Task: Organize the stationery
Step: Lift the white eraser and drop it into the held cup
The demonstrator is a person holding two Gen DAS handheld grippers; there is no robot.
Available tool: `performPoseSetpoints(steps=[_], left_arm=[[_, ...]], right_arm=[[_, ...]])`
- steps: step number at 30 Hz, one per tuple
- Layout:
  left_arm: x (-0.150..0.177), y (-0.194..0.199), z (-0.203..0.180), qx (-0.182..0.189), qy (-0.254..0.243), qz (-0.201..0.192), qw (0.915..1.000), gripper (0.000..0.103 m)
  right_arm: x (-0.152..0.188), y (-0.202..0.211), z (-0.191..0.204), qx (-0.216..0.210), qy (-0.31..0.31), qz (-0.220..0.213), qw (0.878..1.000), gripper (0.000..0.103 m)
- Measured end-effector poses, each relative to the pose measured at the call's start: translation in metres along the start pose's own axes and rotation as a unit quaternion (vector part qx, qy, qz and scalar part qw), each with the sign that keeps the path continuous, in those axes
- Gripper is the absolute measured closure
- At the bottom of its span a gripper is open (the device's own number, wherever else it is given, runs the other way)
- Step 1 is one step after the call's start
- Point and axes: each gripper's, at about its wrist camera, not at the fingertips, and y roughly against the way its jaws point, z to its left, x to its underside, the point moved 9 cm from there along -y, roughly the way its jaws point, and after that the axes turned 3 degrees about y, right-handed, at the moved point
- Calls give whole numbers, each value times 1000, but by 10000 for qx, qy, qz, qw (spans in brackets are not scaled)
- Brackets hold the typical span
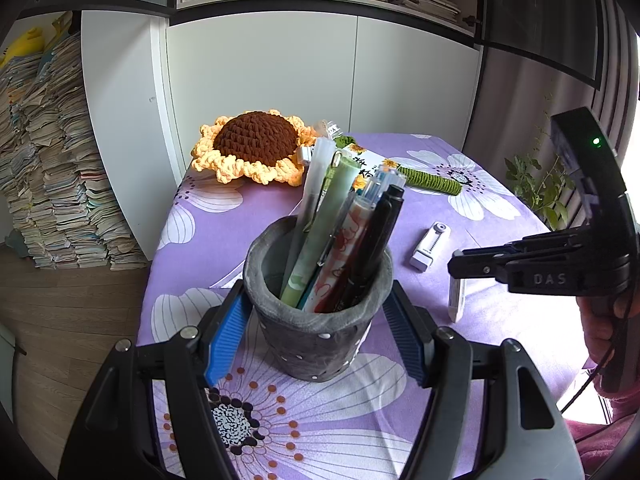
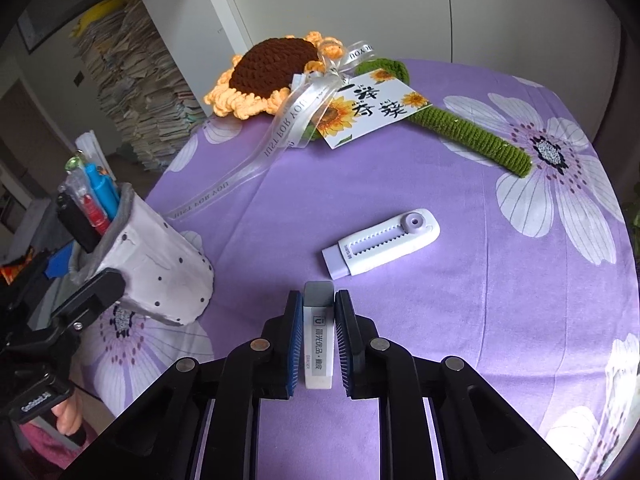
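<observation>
A grey pen cup (image 1: pixel 316 332) with several pens (image 1: pixel 340 232) stands on the purple flowered cloth, and my left gripper (image 1: pixel 316 294) is shut on it, a blue pad on each side. In the right wrist view the cup (image 2: pixel 160 276) leans at the left. My right gripper (image 2: pixel 319 296) is shut on a white block eraser (image 2: pixel 319 344) that lies lengthwise between its pads. The left wrist view shows this eraser (image 1: pixel 456 300) hanging end-down from the right gripper, right of the cup. A white and lilac slide eraser (image 2: pixel 382 246) lies just beyond.
A crochet sunflower (image 2: pixel 272 68) with a green stem (image 2: pixel 476 140), a ribbon and a printed card (image 2: pixel 372 110) lies at the far side of the table (image 2: pixel 460 340). White cupboards (image 1: pixel 260 64) stand behind. Stacked papers (image 1: pixel 52 168) fill the floor at the left.
</observation>
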Motion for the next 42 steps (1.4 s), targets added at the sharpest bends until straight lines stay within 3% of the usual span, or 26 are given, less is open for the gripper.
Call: performPoseSetpoints(steps=[12,16,21,25,29,35,42], left_arm=[[1,0,-1,-6,-5,4,10000,37],[1,0,-1,0,-2,-2,10000,37],[1,0,-1,3,4,2,10000,37],[1,0,-1,2,6,4,10000,37],[1,0,-1,14,8,9,10000,37],[1,-1,-1,11,4,12,10000,36],[1,-2,0,-7,4,13,10000,36]], right_arm=[[-25,63,24,-313,299,-834,9956,86],[-43,90,44,-741,411,-1169,9895,86],[-64,117,86,-1528,811,-1506,9734,86],[-71,108,118,-1816,1260,-1506,9636,86],[-73,78,131,-1851,1404,-1209,9651,86],[-73,51,127,-1811,1244,-943,9710,86],[-74,52,117,-1884,1026,-971,9719,86]])
